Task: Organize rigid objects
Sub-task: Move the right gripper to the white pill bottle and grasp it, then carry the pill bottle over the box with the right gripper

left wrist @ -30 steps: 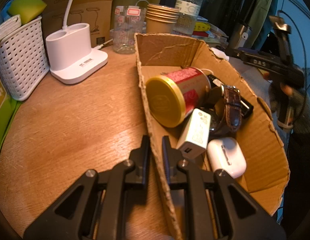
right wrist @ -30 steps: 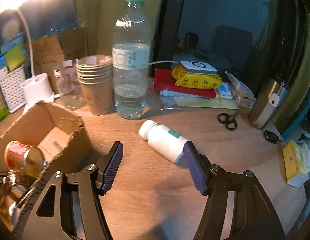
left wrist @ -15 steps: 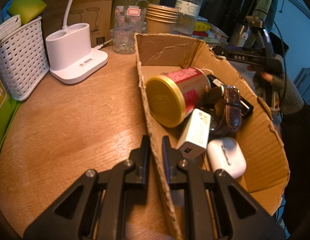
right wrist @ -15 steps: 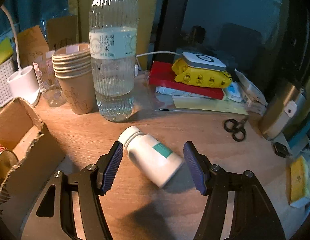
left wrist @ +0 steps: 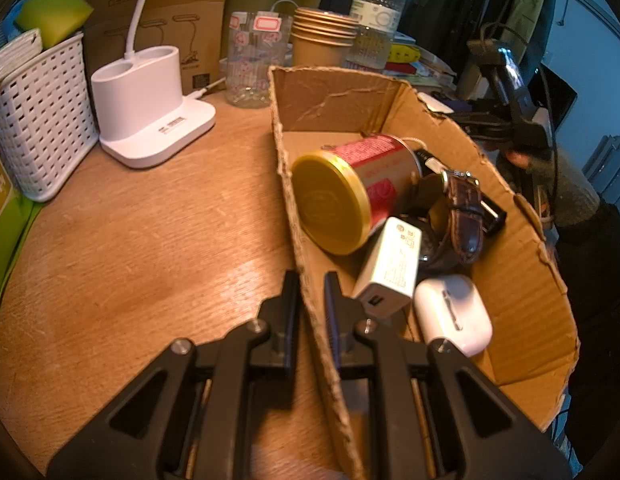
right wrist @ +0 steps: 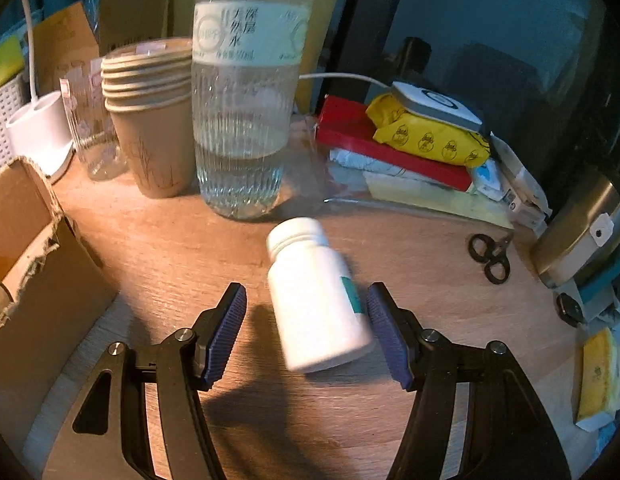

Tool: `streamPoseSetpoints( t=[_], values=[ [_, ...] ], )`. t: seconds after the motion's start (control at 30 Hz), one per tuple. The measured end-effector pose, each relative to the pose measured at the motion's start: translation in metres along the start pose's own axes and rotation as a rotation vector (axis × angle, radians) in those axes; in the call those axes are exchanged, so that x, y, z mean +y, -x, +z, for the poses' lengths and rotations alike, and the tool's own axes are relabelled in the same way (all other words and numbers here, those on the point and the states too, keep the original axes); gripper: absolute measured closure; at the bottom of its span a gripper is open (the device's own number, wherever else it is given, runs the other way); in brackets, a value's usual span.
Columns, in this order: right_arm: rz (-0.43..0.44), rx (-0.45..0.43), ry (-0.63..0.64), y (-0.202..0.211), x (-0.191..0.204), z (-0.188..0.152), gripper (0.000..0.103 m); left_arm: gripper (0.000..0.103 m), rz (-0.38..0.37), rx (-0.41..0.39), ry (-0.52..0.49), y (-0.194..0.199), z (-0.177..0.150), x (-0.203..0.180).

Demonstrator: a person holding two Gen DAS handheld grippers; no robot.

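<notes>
Left wrist view: the left claw (left wrist: 311, 292) is clamped on the near side wall of the cardboard box (left wrist: 522, 280), one finger outside the wall and one inside. The box stands on the wooden worktop (left wrist: 149, 248). Inside it lie a red tin with a yellow lid (left wrist: 350, 196) on its side, a white charger block (left wrist: 390, 268) leaning against the tin, a brown-strapped wristwatch (left wrist: 462, 216) and a white earbud case (left wrist: 454, 314) at the near end. Beyond the box stand a white lamp base (left wrist: 149, 108), a white woven basket (left wrist: 37, 116), a clear printed glass (left wrist: 253, 64), a stack of paper cups (left wrist: 324, 38) and a water bottle (left wrist: 376, 16). At the far right a sleeved hand (left wrist: 558, 176) holds the other tool.

Right wrist view: the right claw (right wrist: 307, 330) is closing, its blue ribbed pads (right wrist: 225, 332) standing on either side of a white pill bottle (right wrist: 316, 296). The bottle lies on its side on the worktop (right wrist: 181, 256), cap pointing away; the right-hand pad is just beside its body, the left-hand pad clearly apart from it. The water bottle (right wrist: 245, 112) stands just behind, paper cups (right wrist: 153, 116) to its left, a corner of the cardboard box (right wrist: 37, 256) at the left edge. Small black scissors (right wrist: 492, 256) lie to the right, near a metal flask (right wrist: 582, 236). A red book (right wrist: 374, 140) carries a yellow pack (right wrist: 430, 136).
</notes>
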State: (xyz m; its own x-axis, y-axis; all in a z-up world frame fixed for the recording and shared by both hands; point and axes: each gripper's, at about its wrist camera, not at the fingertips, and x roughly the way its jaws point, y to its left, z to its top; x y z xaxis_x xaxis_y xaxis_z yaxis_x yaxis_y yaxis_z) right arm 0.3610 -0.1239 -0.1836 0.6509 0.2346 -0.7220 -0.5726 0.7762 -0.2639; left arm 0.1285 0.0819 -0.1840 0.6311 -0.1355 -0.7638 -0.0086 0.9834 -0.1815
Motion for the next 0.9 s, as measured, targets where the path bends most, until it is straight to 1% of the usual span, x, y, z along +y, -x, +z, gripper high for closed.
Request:
streamPoseSetpoints(
  t=[0.03, 0.07, 0.1, 0.47, 0.9],
  values=[
    [-0.005, 0.003, 0.002, -0.001, 0.001, 0.000, 0.044, 0.089, 0.000, 0.000, 0.000, 0.000, 0.000, 0.000],
    [-0.013, 0.008, 0.003, -0.002, 0.002, 0.000, 0.053, 0.089, 0.000, 0.000, 0.000, 0.000, 0.000, 0.000],
    [-0.016, 0.006, 0.003, -0.002, 0.001, 0.000, 0.057, 0.089, 0.000, 0.000, 0.000, 0.000, 0.000, 0.000],
    [-0.050, -0.031, -0.006, 0.015, 0.009, 0.001, 0.058, 0.089, 0.000, 0.000, 0.000, 0.000, 0.000, 0.000],
    [-0.022, -0.101, -0.004, 0.059, 0.029, 0.004, 0.058, 0.089, 0.000, 0.000, 0.000, 0.000, 0.000, 0.000]
  ],
)
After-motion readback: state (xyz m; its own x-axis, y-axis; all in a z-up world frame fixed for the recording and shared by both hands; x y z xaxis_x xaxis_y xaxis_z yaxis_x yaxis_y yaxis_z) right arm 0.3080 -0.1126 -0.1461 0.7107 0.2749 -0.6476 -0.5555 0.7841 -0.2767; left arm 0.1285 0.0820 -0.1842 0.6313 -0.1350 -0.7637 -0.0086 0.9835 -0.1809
